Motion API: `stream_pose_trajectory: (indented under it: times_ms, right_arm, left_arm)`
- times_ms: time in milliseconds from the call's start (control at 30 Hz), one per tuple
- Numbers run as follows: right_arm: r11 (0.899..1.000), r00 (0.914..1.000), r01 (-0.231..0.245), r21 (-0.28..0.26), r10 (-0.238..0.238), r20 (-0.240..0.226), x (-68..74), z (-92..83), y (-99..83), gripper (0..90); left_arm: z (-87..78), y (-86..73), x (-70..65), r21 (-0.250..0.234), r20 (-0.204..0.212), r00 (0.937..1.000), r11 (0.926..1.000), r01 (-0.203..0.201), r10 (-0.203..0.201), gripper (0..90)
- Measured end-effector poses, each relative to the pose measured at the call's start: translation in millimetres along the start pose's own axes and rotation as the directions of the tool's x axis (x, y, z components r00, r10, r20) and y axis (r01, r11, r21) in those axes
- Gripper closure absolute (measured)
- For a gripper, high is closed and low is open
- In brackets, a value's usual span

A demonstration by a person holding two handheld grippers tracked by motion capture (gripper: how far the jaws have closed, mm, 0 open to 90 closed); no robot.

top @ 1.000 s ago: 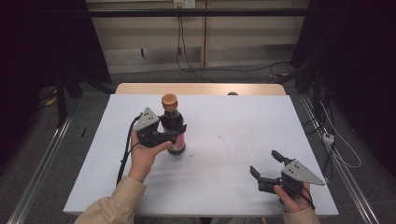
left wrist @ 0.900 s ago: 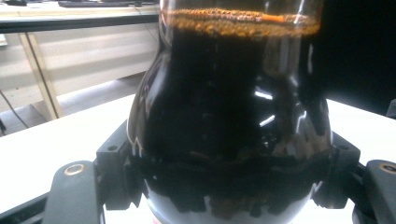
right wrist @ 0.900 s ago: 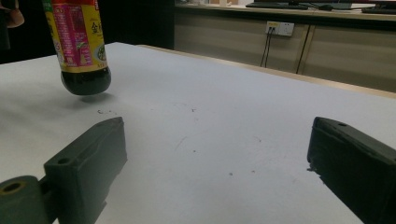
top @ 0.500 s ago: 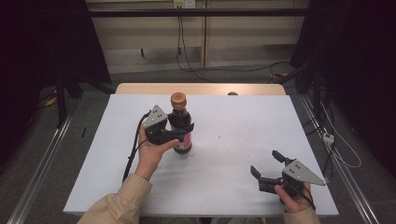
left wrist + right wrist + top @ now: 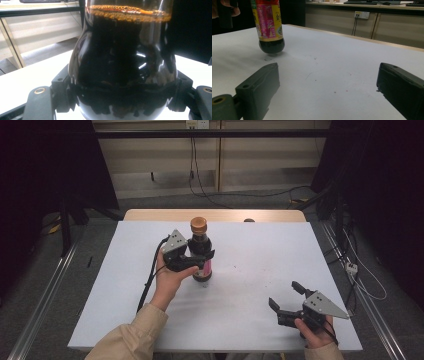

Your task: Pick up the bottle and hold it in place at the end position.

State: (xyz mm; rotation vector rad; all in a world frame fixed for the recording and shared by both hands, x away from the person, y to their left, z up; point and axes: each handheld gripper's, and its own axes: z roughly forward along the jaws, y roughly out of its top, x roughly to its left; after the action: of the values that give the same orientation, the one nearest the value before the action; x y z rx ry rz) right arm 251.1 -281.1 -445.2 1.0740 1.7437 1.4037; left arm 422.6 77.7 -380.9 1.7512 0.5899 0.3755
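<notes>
A tall bottle of dark sauce (image 5: pixel 200 245) with an orange-brown cap and a pink-and-yellow label stands upright near the middle of the white table (image 5: pixel 260 245). My left gripper (image 5: pixel 202 263) is shut on its lower body from the left; in the left gripper view the dark bottle (image 5: pixel 122 57) sits pressed between both jaws. In the right gripper view the bottle (image 5: pixel 268 25) hangs a little above the tabletop, over its shadow. My right gripper (image 5: pixel 285 294) rests near the table's front right corner, open, with only bare table between its jaws (image 5: pixel 327 82).
A wooden strip (image 5: pixel 215 214) borders the table's far edge. Small dark specks (image 5: pixel 315 75) dot the white surface. Cables (image 5: pixel 360 275) lie on the floor to the right, and metal rails run along both sides of the table.
My left hand has carried the bottle to the right, toward the table's middle. The right gripper has stayed where it was.
</notes>
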Motion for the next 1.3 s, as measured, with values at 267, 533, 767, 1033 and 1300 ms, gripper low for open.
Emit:
stream_pose_trajectory:
  times_ms: [267, 533, 767, 1033, 1300]
  right_arm:
    - [1.0, 1.0, -0.004, -0.001, 0.004, 0.002, -0.8, -0.4, -0.4, 4.1]
    - [1.0, 0.9999, -0.011, -0.003, 0.011, 0.003, -2.0, -1.3, -1.5, 4.1]
    - [1.0, 0.9999, -0.01, -0.001, 0.01, 0.004, -2.5, -2.2, -1.7, 4.1]
    - [1.0, 0.9999, -0.013, 0.002, 0.013, 0.011, -2.7, -2.3, -2.5, 4.0]
    - [1.0, 0.9998, -0.016, 0.0, 0.016, 0.008, -2.9, -2.8, -3.1, 4.1]
  left_arm:
    - [15.7, 2.2, -1.2, 0.002, 0.02, 0.9998, 1.0, 0.006, -0.006, 25.8]
    - [26.0, 3.3, -3.0, 0.003, 0.034, 0.9994, 1.0, -0.004, 0.004, 25.7]
    - [35.7, 2.8, -2.0, 0.015, 0.037, 0.9993, 0.9999, -0.007, 0.006, 25.7]
    - [42.2, 6.9, -1.2, 0.0, 0.045, 0.999, 1.0, -0.007, 0.007, 25.7]
    - [50.4, 5.9, 2.4, 0.008, 0.036, 0.9993, 0.9999, -0.013, 0.013, 25.7]
